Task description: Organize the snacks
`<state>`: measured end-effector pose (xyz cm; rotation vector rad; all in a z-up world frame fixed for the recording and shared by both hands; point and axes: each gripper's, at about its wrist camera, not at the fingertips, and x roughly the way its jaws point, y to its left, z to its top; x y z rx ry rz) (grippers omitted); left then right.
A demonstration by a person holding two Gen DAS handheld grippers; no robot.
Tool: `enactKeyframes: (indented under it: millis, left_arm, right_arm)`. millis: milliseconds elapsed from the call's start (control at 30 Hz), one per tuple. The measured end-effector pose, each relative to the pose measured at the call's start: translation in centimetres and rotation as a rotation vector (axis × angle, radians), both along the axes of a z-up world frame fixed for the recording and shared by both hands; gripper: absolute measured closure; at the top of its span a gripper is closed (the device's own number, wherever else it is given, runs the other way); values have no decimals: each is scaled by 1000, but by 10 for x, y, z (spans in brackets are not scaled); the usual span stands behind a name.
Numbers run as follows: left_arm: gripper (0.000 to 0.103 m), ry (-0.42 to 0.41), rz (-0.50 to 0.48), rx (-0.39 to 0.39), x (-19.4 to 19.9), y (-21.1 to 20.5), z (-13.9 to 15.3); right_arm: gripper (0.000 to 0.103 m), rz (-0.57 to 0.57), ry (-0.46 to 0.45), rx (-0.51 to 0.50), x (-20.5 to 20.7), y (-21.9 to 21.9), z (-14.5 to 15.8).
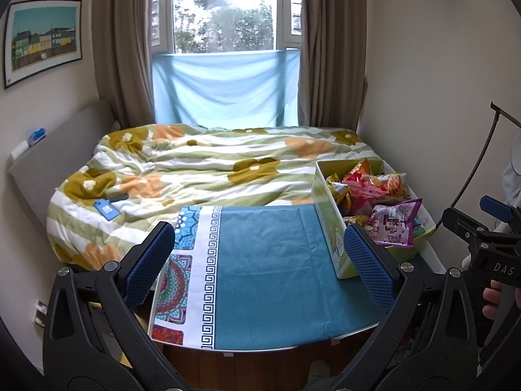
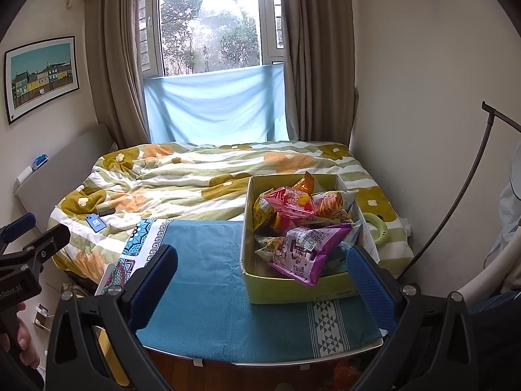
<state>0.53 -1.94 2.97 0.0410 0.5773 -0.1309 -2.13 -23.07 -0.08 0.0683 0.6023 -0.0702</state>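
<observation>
A yellow-green cardboard box (image 2: 280,288) stands on the right of a small table covered with a teal cloth (image 2: 208,293). It holds several snack bags, with a purple bag (image 2: 306,254) on top at the front and a pink bag (image 2: 289,203) behind. In the left wrist view the box (image 1: 329,224) sits at the right with the purple bag (image 1: 394,224). My left gripper (image 1: 260,267) is open and empty above the cloth (image 1: 276,270). My right gripper (image 2: 263,290) is open and empty, just in front of the box.
A bed with a flowered quilt (image 2: 195,179) lies behind the table, with a blue phone (image 2: 95,222) on its left. A green ring (image 2: 377,228) lies right of the box. A window with curtains is at the back. A lamp stand (image 2: 469,189) is at the right.
</observation>
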Motion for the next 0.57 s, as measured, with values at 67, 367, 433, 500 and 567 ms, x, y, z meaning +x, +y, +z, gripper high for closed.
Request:
enactKeyframes:
  millis: [67,367,433,500,567]
  left_arm:
    - [0,2,-2,-4,2,1,0]
    - [0,-2,13,0,9,1,0]
    - [0,0,3,-4,11,0,0]
    - [0,-5,4,1,12,-2,-1]
    - [0,-11,8,11,14,-5,-2]
  right_arm:
    - [0,0,0,1,0,0,0]
    - [0,-1,1,0,2,0,0]
    - [0,-1,1,1,2,0,0]
    - [0,0,2,1,2,0,0]
    - [0,0,2,0,2,0,0]
